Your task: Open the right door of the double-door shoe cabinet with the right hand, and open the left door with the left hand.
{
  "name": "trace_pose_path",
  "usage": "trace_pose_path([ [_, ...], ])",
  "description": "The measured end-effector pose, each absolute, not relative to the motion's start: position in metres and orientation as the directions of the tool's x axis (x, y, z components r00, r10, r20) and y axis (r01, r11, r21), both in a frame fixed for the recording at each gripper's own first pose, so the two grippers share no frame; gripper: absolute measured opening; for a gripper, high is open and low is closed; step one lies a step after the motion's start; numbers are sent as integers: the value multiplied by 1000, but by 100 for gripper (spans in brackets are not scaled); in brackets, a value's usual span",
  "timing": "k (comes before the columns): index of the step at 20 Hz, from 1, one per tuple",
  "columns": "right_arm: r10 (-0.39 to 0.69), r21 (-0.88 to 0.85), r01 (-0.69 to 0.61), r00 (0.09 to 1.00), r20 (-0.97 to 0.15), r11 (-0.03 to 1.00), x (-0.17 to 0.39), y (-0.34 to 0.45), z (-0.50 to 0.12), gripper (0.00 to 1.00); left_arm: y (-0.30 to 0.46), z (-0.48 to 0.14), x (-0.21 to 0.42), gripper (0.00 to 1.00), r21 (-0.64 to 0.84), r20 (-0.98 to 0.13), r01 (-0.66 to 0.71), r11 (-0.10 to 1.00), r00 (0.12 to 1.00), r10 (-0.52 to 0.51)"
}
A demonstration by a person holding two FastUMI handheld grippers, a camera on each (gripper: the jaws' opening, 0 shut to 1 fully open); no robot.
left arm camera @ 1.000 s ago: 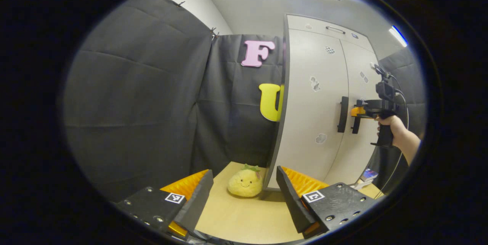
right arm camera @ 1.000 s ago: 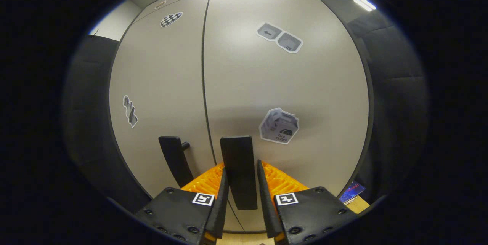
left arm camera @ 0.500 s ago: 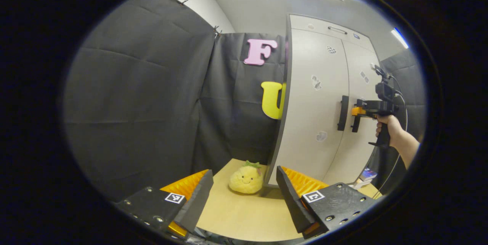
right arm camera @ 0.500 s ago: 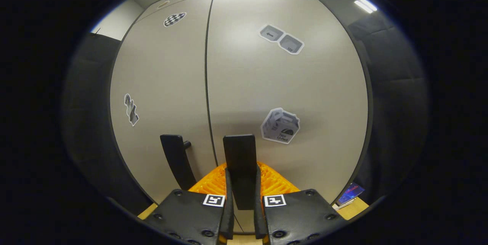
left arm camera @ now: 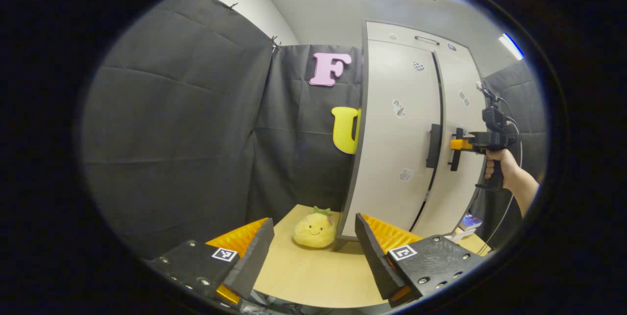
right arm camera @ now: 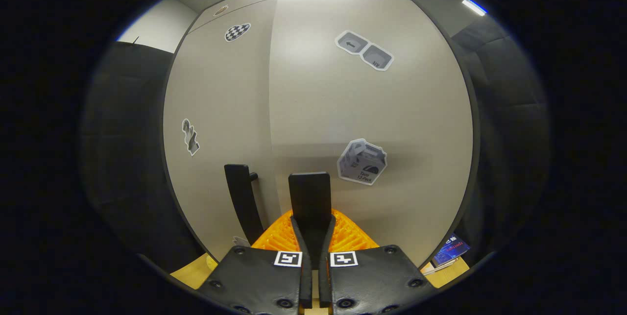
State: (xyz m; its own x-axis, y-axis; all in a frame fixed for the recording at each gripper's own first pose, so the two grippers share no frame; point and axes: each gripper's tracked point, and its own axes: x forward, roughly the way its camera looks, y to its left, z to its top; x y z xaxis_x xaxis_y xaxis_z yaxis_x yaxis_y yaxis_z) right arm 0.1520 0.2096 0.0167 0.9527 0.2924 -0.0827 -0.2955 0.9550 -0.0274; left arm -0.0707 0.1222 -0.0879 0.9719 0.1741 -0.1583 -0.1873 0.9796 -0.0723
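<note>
— On the counter (left arm camera: 313, 276), where is the shoe cabinet (left arm camera: 397, 129)?
— At its far edge, beside a yellow plush toy (left arm camera: 313, 229); the right door (right arm camera: 372, 124) stands slightly ajar, the left door (right arm camera: 220, 124) flush.
— And the right hand-held gripper (right arm camera: 312, 236)?
— Clamped on the right door's black handle (right arm camera: 309, 197); both fingers press it.
— The left hand-held gripper (left arm camera: 313, 251)?
— Fingers wide apart, holding nothing — well short of the left handle (left arm camera: 433, 146).
</note>
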Motion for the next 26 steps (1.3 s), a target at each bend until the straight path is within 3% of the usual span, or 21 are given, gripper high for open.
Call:
trace_pose_path([
  [4,302,-29,-305,950,-78,952,132,200,15,7,109,-91,-82,95,-50,-173,-167,985,972,156],
  [5,309,-18,-311,948,-76,950,127,197,15,3,107,-94,-85,95,-50,-181,-162,986,972,151],
  [6,317,-6,-318,945,-76,948,122,194,15,7,104,-94,-87,95,-52,-184,-157,986,972,145],
  [16,326,19,-325,942,-78,945,77,157,17,7,83,-99,-93,95,-90,-203,-117,989,974,97],
  [26,309,48,-307,949,-57,950,40,106,16,3,42,-107,-72,96,-143,-218,-7,990,976,-25],
])
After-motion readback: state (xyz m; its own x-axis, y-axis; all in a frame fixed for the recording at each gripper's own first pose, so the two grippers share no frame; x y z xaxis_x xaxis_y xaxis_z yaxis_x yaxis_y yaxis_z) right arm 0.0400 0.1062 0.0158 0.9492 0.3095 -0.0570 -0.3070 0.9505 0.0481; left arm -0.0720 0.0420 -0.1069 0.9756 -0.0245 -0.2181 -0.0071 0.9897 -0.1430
